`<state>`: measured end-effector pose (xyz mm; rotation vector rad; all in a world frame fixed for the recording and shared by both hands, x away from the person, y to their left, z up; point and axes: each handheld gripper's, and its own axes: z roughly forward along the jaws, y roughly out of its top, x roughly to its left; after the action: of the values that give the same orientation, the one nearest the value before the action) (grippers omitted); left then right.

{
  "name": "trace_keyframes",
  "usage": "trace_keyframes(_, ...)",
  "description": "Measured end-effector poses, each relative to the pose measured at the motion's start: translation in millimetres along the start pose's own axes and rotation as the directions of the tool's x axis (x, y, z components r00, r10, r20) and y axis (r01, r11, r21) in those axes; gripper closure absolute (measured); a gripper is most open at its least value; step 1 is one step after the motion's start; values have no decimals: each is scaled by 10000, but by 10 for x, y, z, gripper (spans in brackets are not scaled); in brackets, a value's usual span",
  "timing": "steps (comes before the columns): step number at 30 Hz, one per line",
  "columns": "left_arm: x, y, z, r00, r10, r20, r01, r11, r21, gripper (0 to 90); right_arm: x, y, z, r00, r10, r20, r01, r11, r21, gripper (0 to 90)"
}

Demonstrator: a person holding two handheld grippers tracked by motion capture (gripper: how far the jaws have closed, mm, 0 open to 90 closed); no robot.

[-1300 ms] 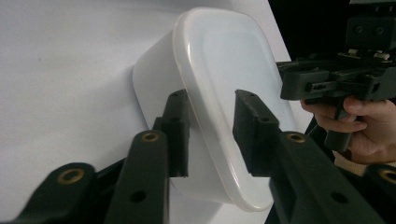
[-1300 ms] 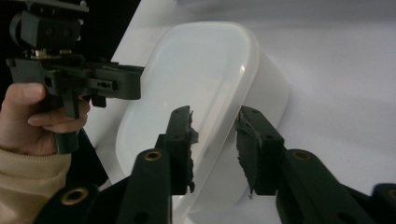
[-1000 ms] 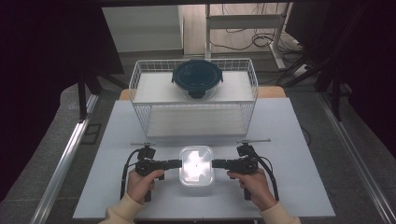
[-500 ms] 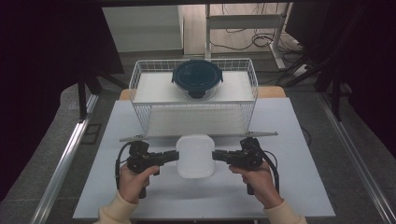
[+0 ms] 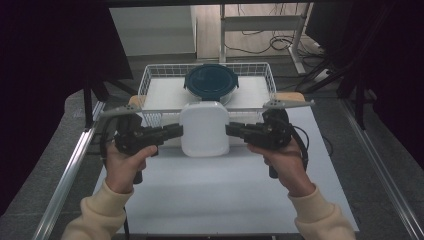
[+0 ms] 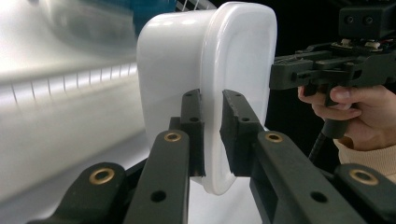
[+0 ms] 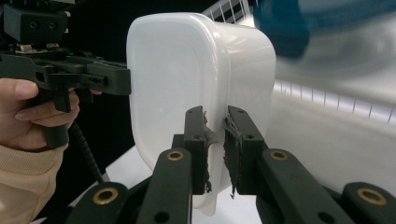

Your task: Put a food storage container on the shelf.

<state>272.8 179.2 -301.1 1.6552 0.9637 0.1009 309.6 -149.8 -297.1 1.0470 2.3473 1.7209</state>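
The white plastic container (image 5: 204,128) sits in the centre of the high view, held clear above the white desk (image 5: 210,195) and turned on its side so that its base faces the camera. The left hand-held gripper (image 5: 176,131) is clamped on the container's rim at the left edge; the right hand-held gripper (image 5: 232,129) is clamped on the rim at the opposite edge. In the left gripper view the jaws pinch the thin lip of the container (image 6: 210,93), one pad either side, and the right gripper view shows the same pinch on its lip (image 7: 201,88). The two opposed grips appear chosen to keep the light tub level and stop it swinging. Just beyond, in the upper centre, stands a white wire basket (image 5: 150,80) holding a dark blue round lidded container (image 5: 211,82); the tub is probably bound for it.
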Motion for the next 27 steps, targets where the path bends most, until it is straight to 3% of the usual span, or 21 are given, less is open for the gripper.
trace_keyframes(7, 78, 503, -20, 9999, 97, 140, -96, 9999, -93, 800, 16, 521, -42, 9994, -278, 187, 278, 9996, -26, 790)
trace_keyframes(16, 381, 1105, 125, 9967, -534, 618, 542, 9985, -102, 795, -144, 1142, 15, 9999, -65, 159, 65, 10000, -9, 793)
trace_keyframes(23, 630, 1316, 297, 9920, -1061, 679, 1050, 9943, 203, 794, -397, 1386, 161, 9979, 593, 275, -601, 9978, 269, 794)
trace_keyframes(27, 770, 1339, 398, 9834, -1647, 758, 1624, 9861, 355, 793, -536, 1422, 258, 9941, 1056, 264, -1067, 9932, 457, 794)
